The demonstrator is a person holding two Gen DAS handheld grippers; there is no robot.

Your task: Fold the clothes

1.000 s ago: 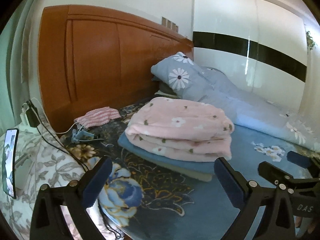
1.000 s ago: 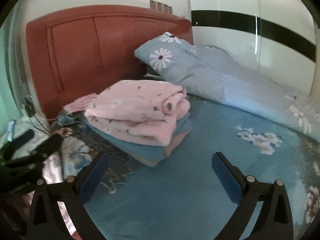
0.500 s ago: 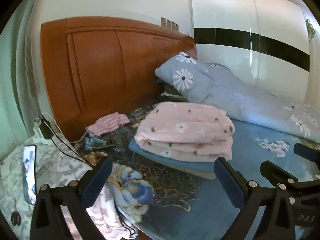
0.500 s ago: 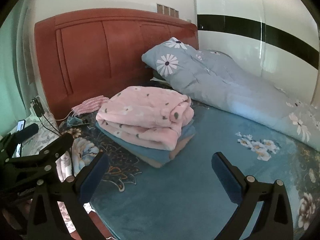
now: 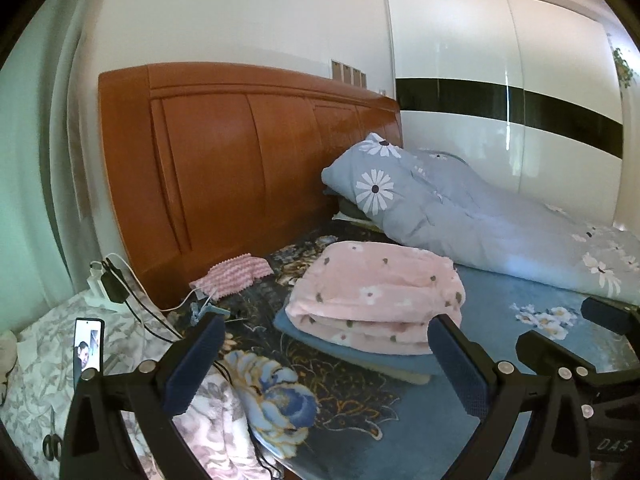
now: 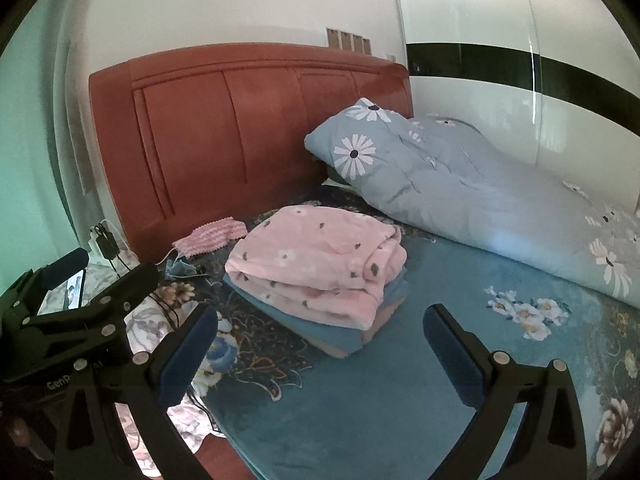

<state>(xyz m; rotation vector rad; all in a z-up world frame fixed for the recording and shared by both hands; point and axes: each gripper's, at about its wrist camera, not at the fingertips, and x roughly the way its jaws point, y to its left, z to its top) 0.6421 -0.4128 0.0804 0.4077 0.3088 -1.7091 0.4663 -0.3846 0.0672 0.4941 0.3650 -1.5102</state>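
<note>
A folded pink fleece garment with small flowers (image 5: 376, 296) (image 6: 316, 260) lies on top of a folded blue garment (image 5: 360, 356) (image 6: 332, 332) in a neat stack on the blue floral bedspread (image 6: 380, 400). My left gripper (image 5: 326, 364) is open and empty, held back from the near left side of the stack. My right gripper (image 6: 320, 356) is open and empty, in front of the stack. Neither touches the clothes. The left gripper's body shows at the left edge of the right wrist view (image 6: 80, 312).
A wooden headboard (image 5: 240, 168) stands behind. A grey-blue daisy quilt (image 5: 460, 216) lies along the far right by a white wardrobe (image 5: 520, 120). A pink knitted cloth (image 5: 232, 276), cables, a charger (image 5: 112, 284) and a phone (image 5: 89, 344) lie at the left.
Both grippers have drawn back and risen, so the stack looks smaller and farther, and more wall shows. Both stay open. The clothes have not moved.
</note>
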